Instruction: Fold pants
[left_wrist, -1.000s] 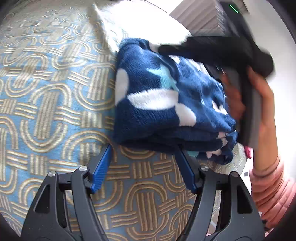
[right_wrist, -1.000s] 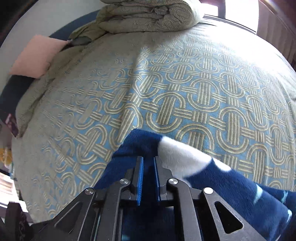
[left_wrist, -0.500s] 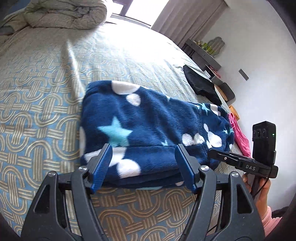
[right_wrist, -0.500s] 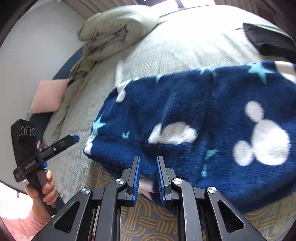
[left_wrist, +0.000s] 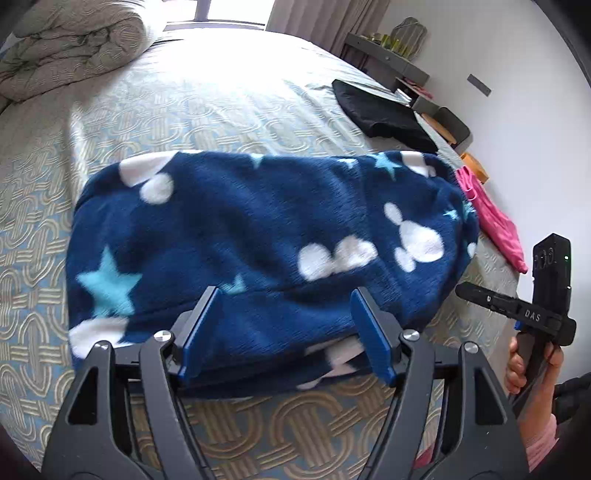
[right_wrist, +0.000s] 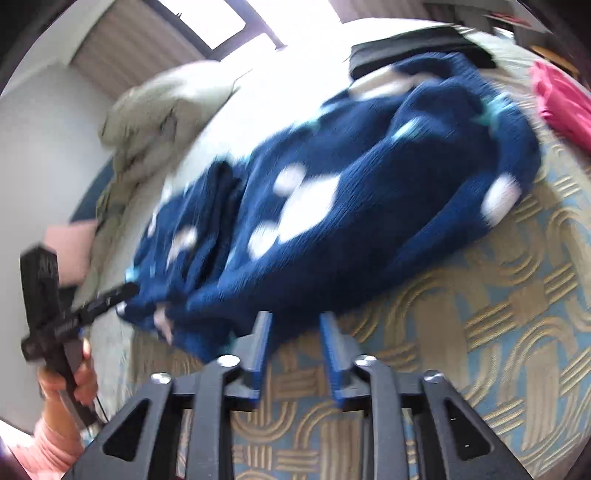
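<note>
1. The bed (left_wrist: 229, 110) fills both views under a patterned cover of tan arches on blue; wide bare stretches lie to the left of the pants and beyond them toward the bright window, while the right edge drops off beside a white wall.
2. The pants (left_wrist: 258, 240) — navy fleece with white blobs and pale blue stars — lie folded in a broad bundle near the front of the bed, their right end close to the mattress edge; the layers stacked at the near side are only partly readable, and the right wrist view shows them (right_wrist: 332, 206) smeared by motion blur.
3. A rolled duvet (left_wrist: 70, 48) sits at the far left corner, cut off by the lens rim; a black garment (left_wrist: 380, 110) lies flat at the far right, well apart from the pants; a pink cloth (left_wrist: 495, 225) hangs over the right edge, just beside them.
4. The left gripper (left_wrist: 286, 332) has its jaws spread wide, framing the near edge of the bundle without pinching it.
5. The right gripper (right_wrist: 295, 350) — jaws parted with a clear gap — hovers over bare cover just short of the fleece; it holds nothing.
</note>
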